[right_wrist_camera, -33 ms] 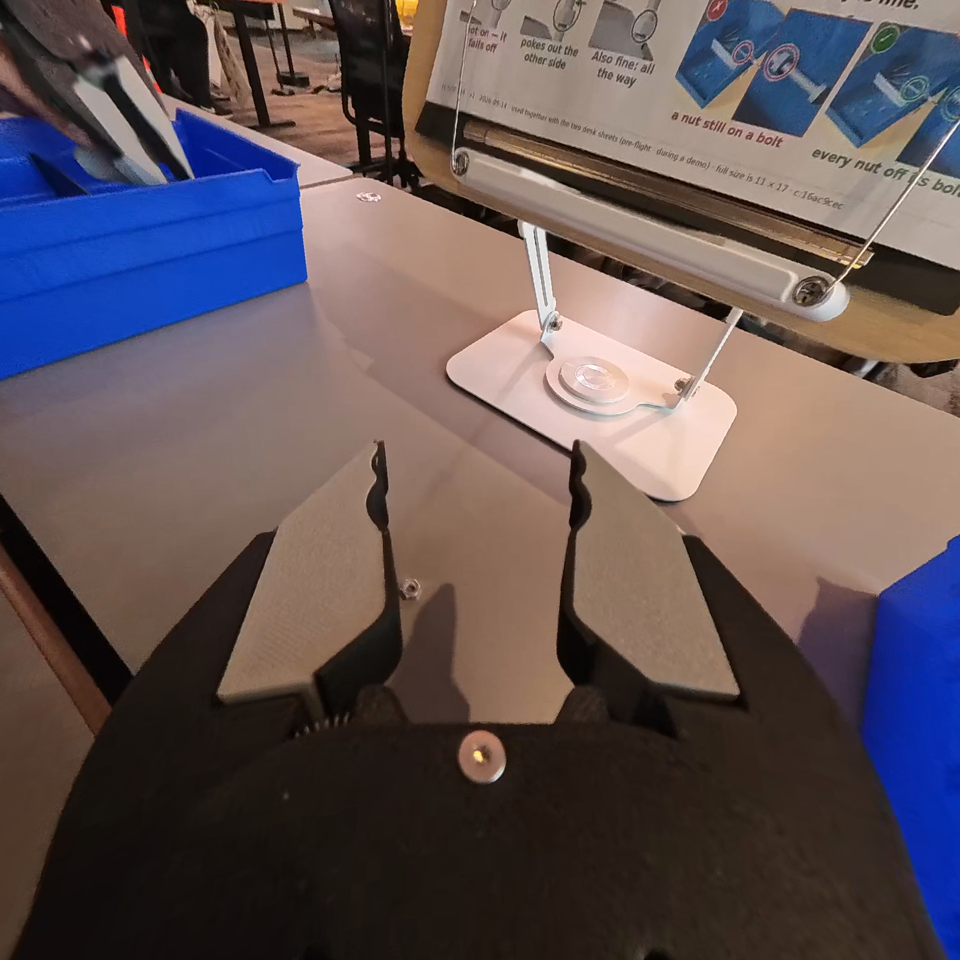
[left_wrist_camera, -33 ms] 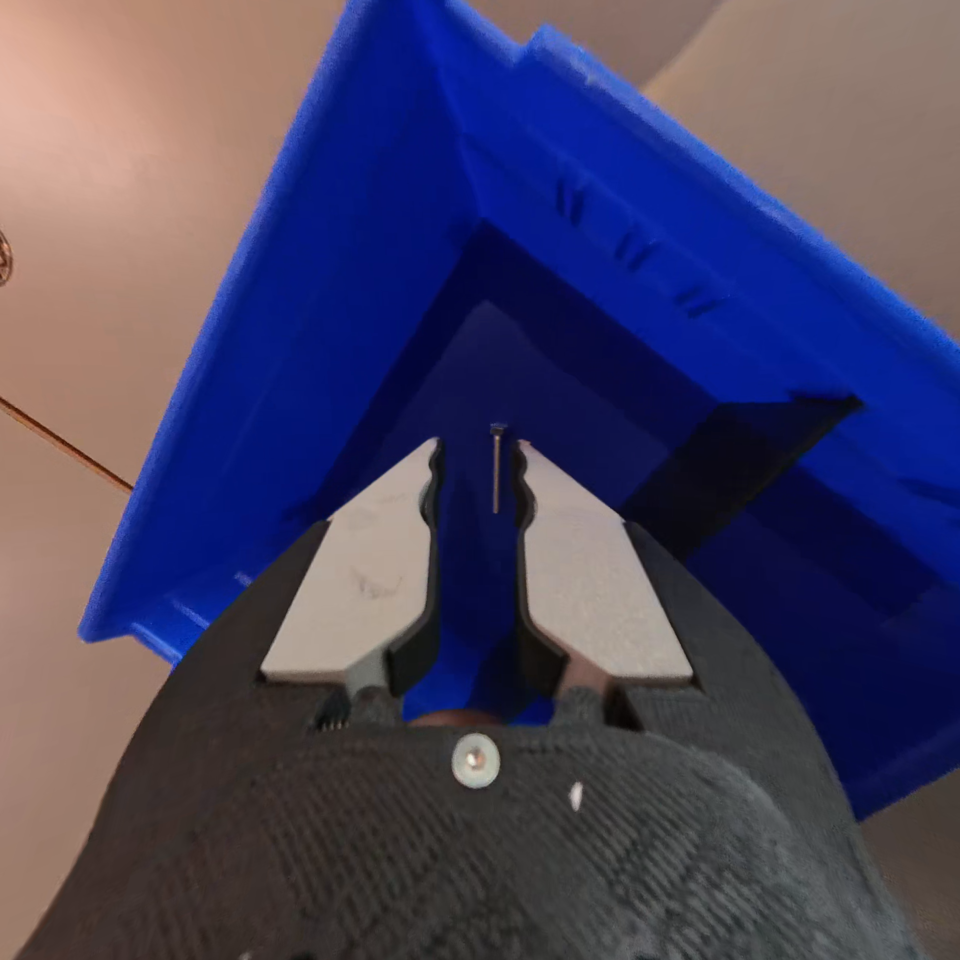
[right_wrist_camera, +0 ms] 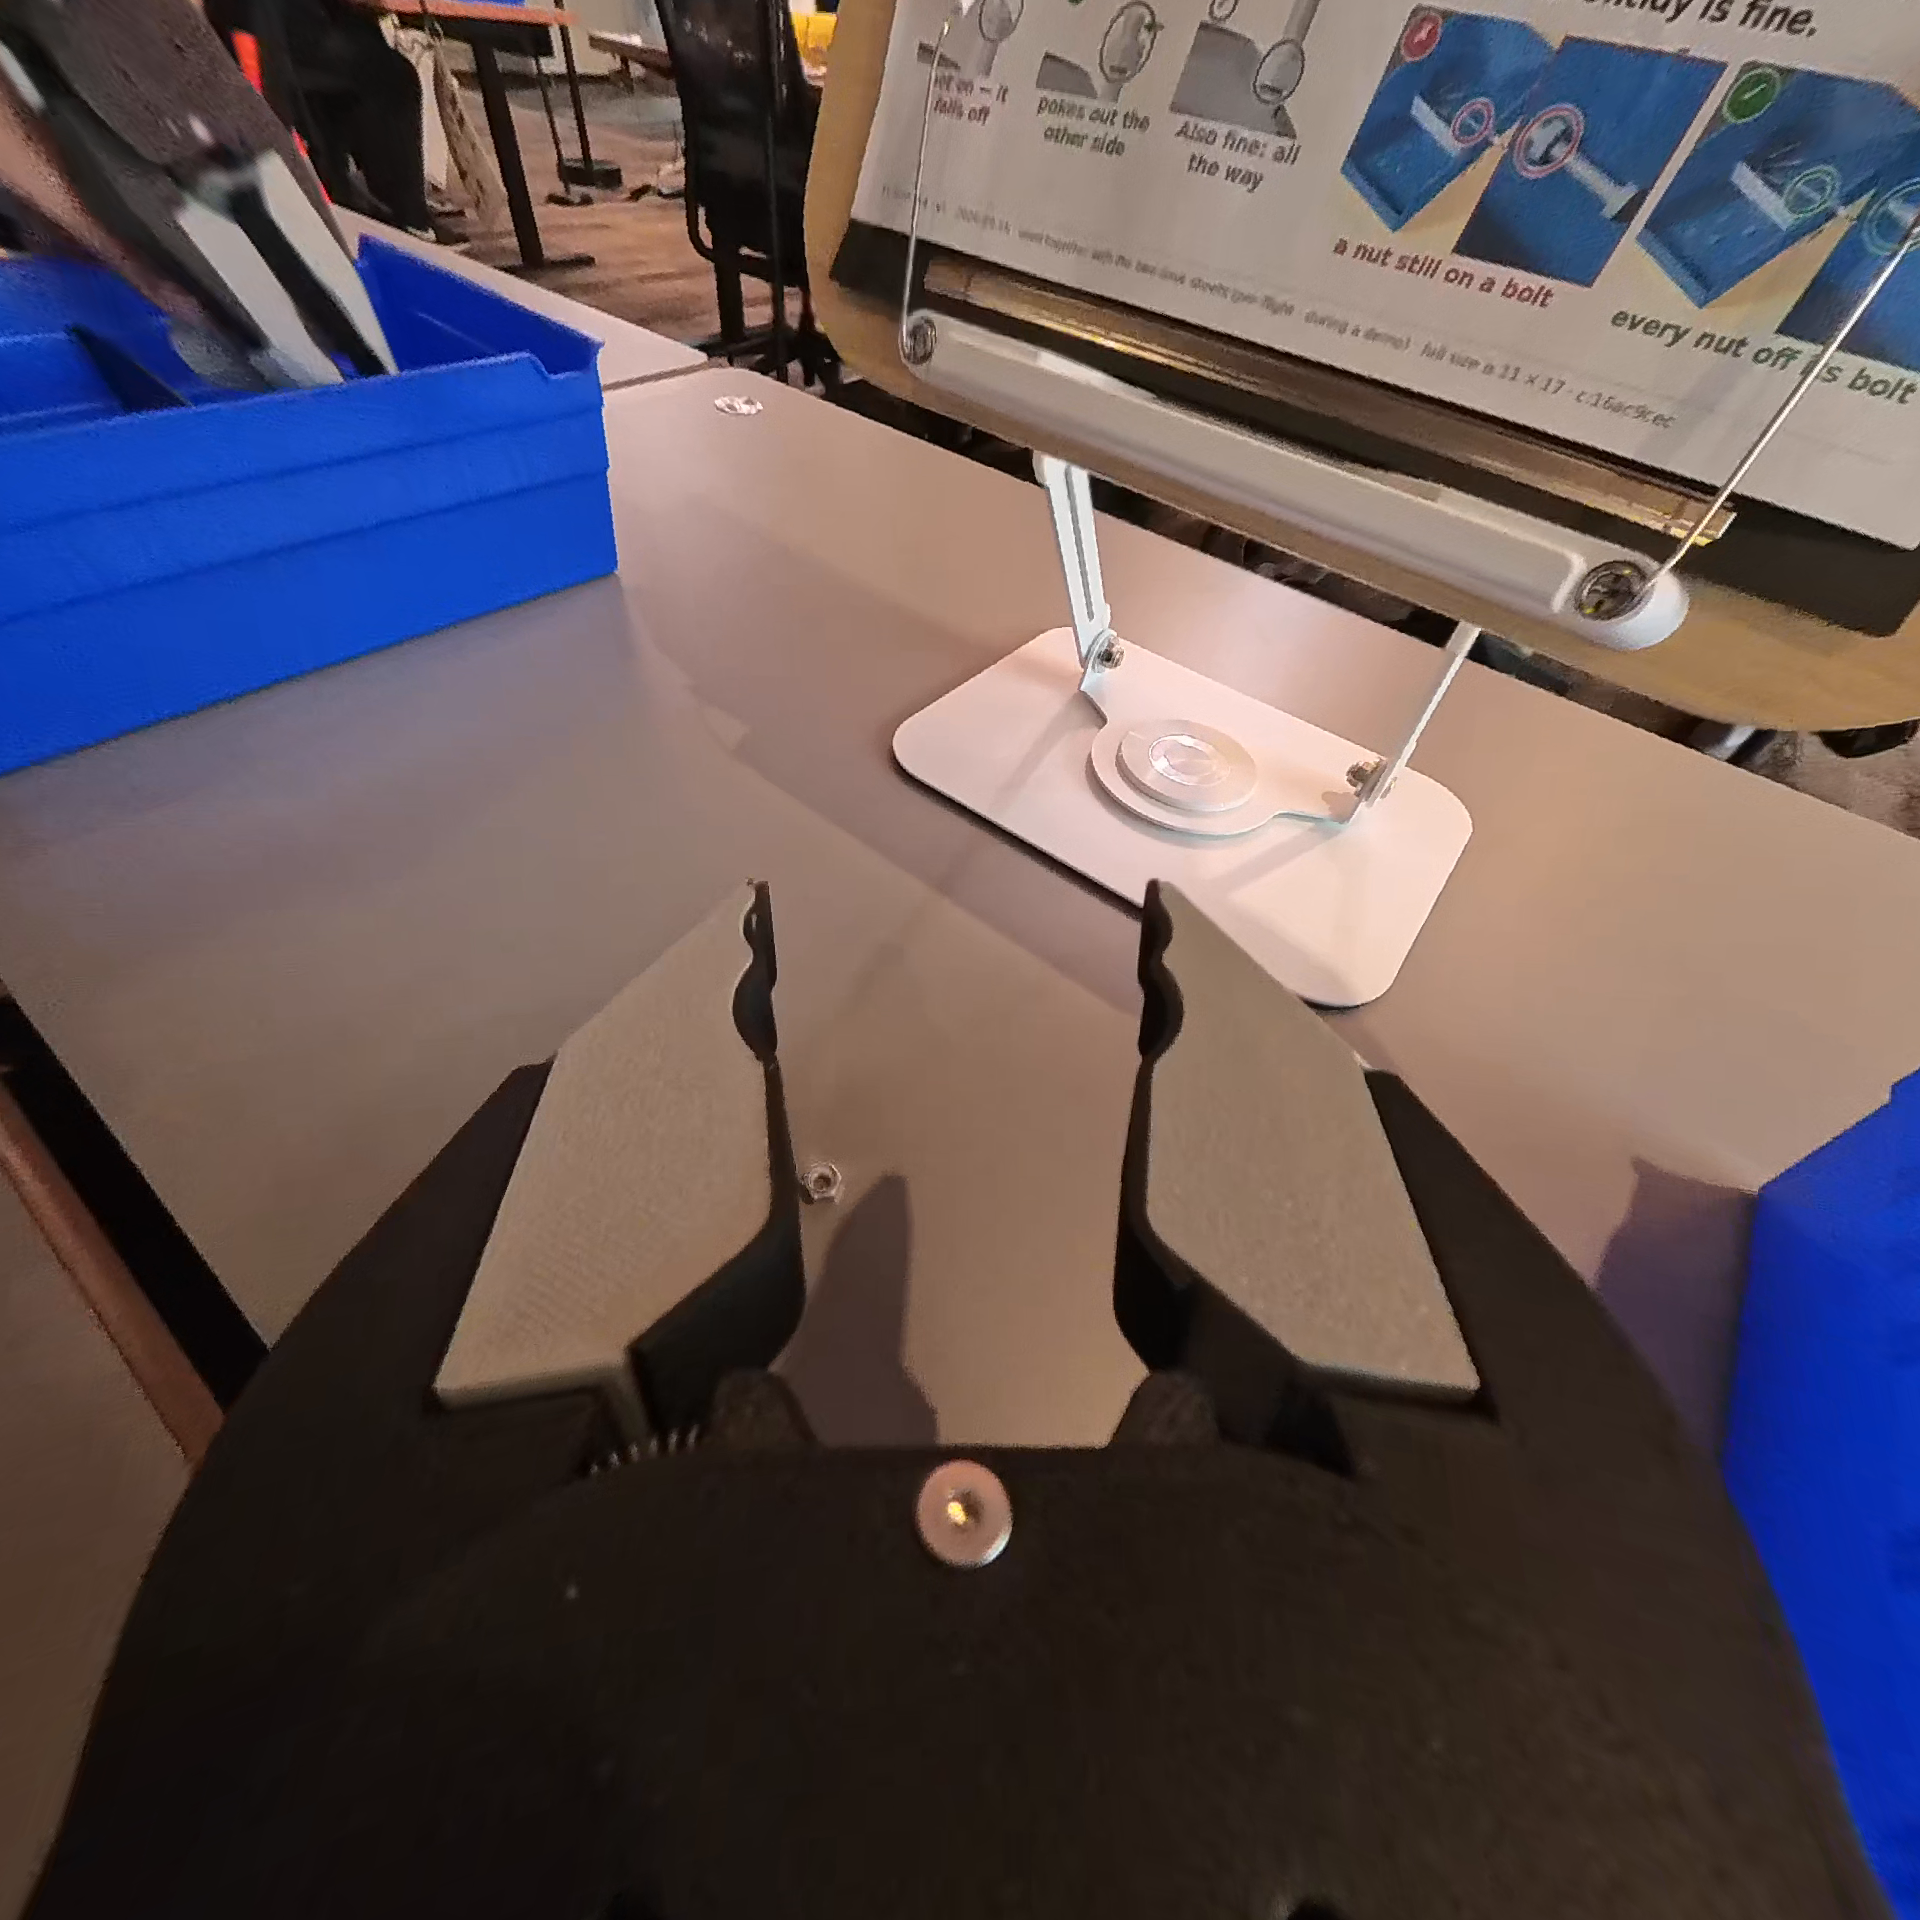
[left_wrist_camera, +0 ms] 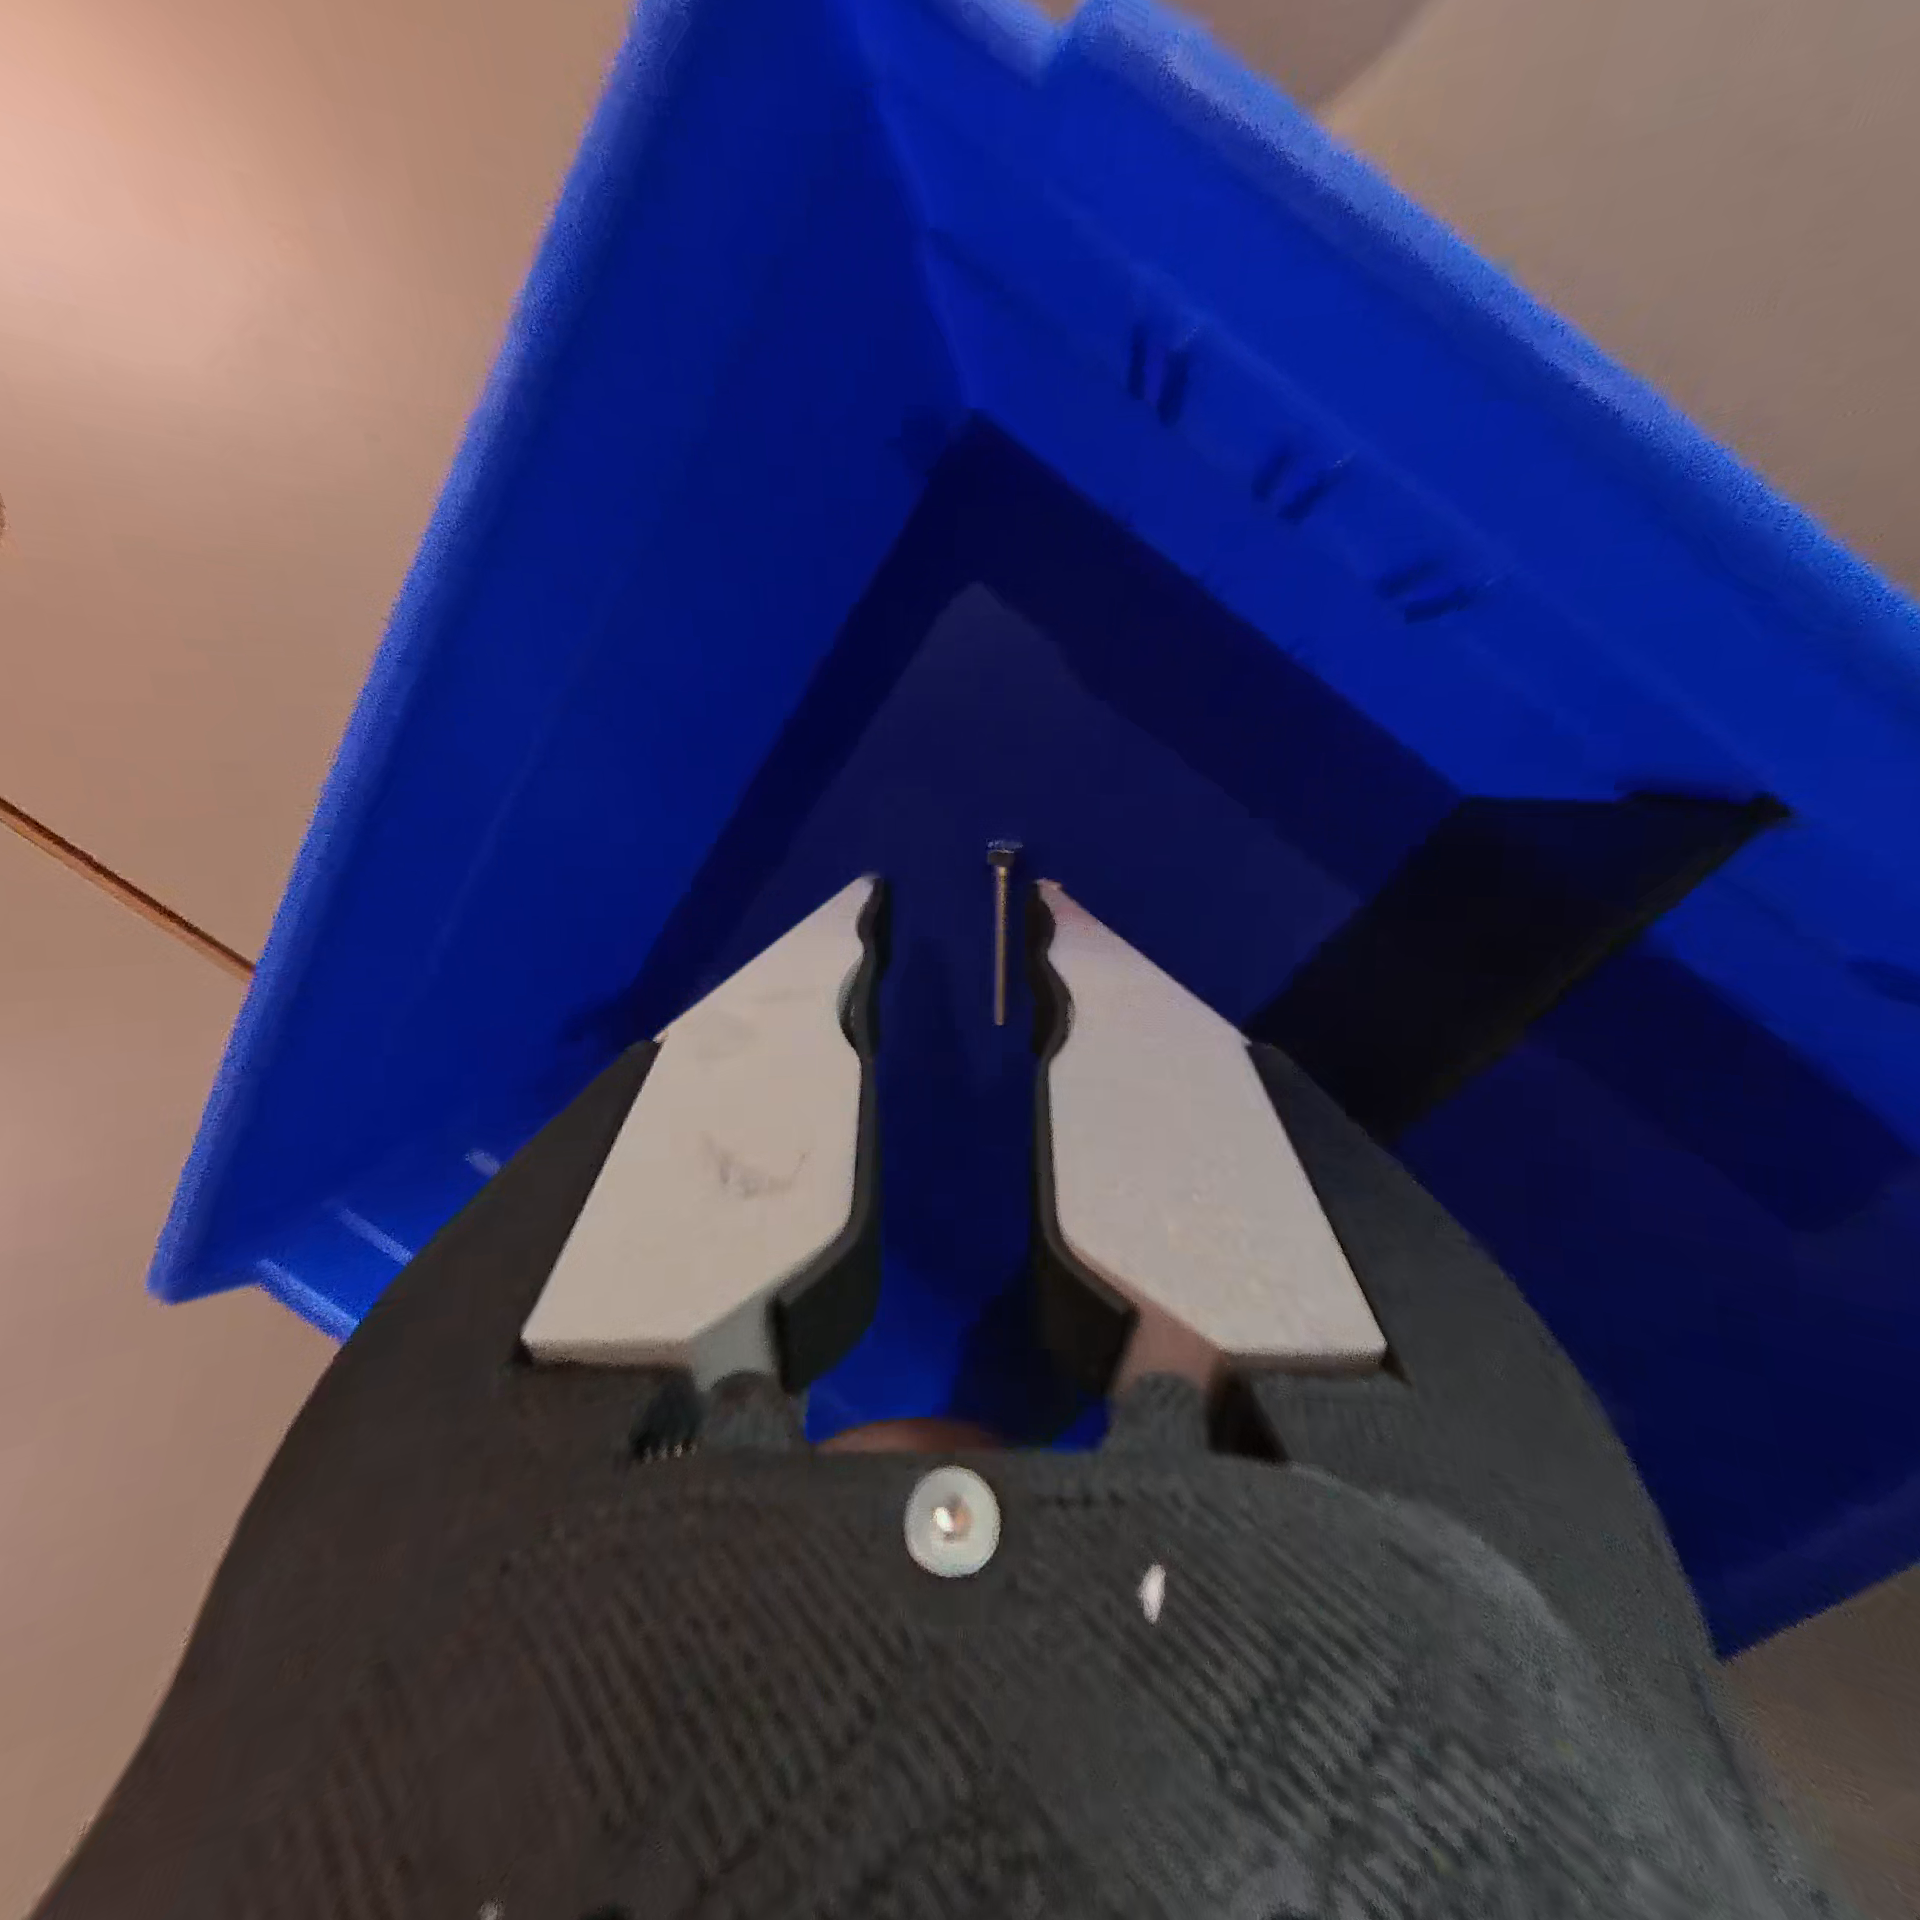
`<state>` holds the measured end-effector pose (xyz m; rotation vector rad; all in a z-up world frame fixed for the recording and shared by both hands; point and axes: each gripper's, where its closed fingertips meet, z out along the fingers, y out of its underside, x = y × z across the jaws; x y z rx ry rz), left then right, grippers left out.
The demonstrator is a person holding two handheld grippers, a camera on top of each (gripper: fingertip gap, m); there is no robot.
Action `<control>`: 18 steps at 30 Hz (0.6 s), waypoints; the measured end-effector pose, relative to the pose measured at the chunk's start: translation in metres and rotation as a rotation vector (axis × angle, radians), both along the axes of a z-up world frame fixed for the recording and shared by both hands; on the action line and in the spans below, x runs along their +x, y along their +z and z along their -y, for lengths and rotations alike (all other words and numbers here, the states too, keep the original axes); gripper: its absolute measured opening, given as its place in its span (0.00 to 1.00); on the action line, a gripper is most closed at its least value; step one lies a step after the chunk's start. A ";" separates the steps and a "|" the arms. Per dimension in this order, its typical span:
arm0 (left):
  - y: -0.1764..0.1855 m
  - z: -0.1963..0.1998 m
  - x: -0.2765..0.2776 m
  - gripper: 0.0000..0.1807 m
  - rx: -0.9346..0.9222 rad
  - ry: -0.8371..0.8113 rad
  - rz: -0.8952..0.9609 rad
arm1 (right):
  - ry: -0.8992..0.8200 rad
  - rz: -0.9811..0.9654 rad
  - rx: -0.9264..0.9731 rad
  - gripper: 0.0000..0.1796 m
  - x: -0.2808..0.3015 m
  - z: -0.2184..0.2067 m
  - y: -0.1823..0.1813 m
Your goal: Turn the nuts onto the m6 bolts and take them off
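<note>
In the left wrist view my left gripper (left_wrist_camera: pixel 958 888) reaches down into a blue bin (left_wrist_camera: pixel 665 623). Its jaws stand a small gap apart. A thin bolt (left_wrist_camera: pixel 1000 935) shows between the fingertips, close to the right finger, head pointing away; it looks free, not clamped. In the right wrist view my right gripper (right_wrist_camera: pixel 956 888) is open and empty, low over the grey table (right_wrist_camera: pixel 416 883). A small silver nut (right_wrist_camera: pixel 821 1181) lies on the table beside the inner edge of its left finger. The left gripper (right_wrist_camera: pixel 260 291) also shows there, inside the blue bin (right_wrist_camera: pixel 291 520).
A white stand (right_wrist_camera: pixel 1184 821) holding an instruction sheet (right_wrist_camera: pixel 1351 208) stands on the table ahead of the right gripper. A second blue bin (right_wrist_camera: pixel 1829 1455) sits at the right edge. The table's front edge runs along the left. Chairs and desks stand behind. Across from one pair of fingers to the other is roughly 45 cm. The left gripper is farther from the small silver nut (right_wrist_camera: pixel 821 1181), some 40 cm, than the right, some 11 cm.
</note>
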<state>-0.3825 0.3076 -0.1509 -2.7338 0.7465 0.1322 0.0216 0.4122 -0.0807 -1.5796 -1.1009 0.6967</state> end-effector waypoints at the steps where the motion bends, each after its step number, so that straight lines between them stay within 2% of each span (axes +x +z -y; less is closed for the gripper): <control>1: -0.006 0.002 0.000 0.13 -0.033 -0.008 -0.003 | -0.002 -0.007 0.000 0.38 0.001 0.000 0.002; 10: -0.038 0.009 -0.009 0.13 -0.165 0.023 -0.002 | 0.003 -0.039 0.019 0.38 0.005 0.005 0.013; 13: -0.039 0.008 0.001 0.06 -0.157 0.020 0.081 | 0.007 -0.042 0.026 0.37 0.006 0.007 0.015; 15: -0.039 0.008 -0.001 0.02 -0.153 0.019 0.066 | 0.010 -0.053 0.024 0.37 0.006 0.008 0.017; 18: -0.039 0.008 0.000 0.02 -0.152 0.029 0.074 | 0.016 -0.066 0.013 0.37 0.006 0.009 0.018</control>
